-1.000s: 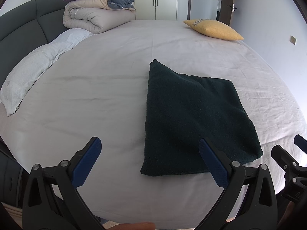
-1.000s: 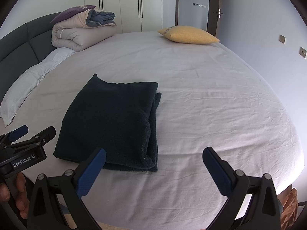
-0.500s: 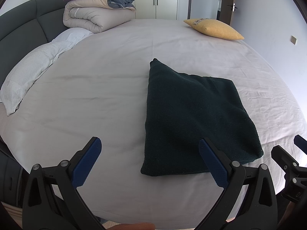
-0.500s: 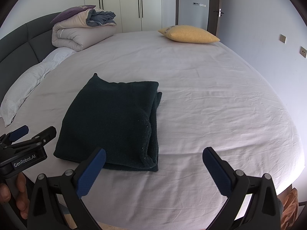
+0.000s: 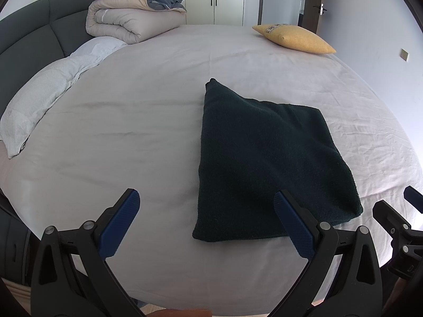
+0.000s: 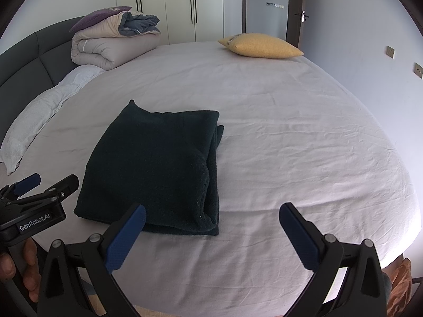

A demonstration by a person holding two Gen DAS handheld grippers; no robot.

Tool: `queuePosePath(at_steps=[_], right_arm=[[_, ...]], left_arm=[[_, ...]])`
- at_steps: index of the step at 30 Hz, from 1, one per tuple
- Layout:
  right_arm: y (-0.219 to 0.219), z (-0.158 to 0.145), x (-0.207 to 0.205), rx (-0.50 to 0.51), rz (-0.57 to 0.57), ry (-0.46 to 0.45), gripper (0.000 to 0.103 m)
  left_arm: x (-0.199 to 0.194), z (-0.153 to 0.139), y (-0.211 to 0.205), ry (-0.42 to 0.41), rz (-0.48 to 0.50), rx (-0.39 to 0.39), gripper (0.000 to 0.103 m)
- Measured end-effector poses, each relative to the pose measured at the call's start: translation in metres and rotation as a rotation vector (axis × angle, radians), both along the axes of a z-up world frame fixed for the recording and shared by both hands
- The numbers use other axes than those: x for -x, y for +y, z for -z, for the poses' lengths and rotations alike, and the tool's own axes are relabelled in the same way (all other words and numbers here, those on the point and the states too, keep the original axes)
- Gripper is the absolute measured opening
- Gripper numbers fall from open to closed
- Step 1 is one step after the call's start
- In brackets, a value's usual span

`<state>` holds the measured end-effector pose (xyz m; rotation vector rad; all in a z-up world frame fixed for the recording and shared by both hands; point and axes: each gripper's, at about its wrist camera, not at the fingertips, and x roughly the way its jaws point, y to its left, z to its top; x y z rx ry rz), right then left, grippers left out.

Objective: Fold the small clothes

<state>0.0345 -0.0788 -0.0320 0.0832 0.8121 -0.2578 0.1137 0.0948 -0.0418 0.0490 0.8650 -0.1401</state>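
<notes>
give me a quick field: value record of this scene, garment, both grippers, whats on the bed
garment: dark green cloth, folded into a flat rectangle with stacked layers at its right edge, lying on the bed
surface: bed sheet, light, lightly wrinkled
left gripper: jaws wide open, holding nothing, near the cloth's front edge
right gripper: jaws wide open, holding nothing, near the cloth's front right corner
far side of bed: yellow pillow; rolled duvet near the headboard
left edge: white pillow
</notes>
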Motion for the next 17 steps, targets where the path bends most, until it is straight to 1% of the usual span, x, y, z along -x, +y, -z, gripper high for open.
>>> queuePosePath(at_steps=[17], right_arm=[[0.0044,0.0054,0.0012,-0.012,0.002,0.005,0.103]], left_arm=[[-0.0073,0.0051,0.0017,0.019,0.008,-0.004,0.103]])
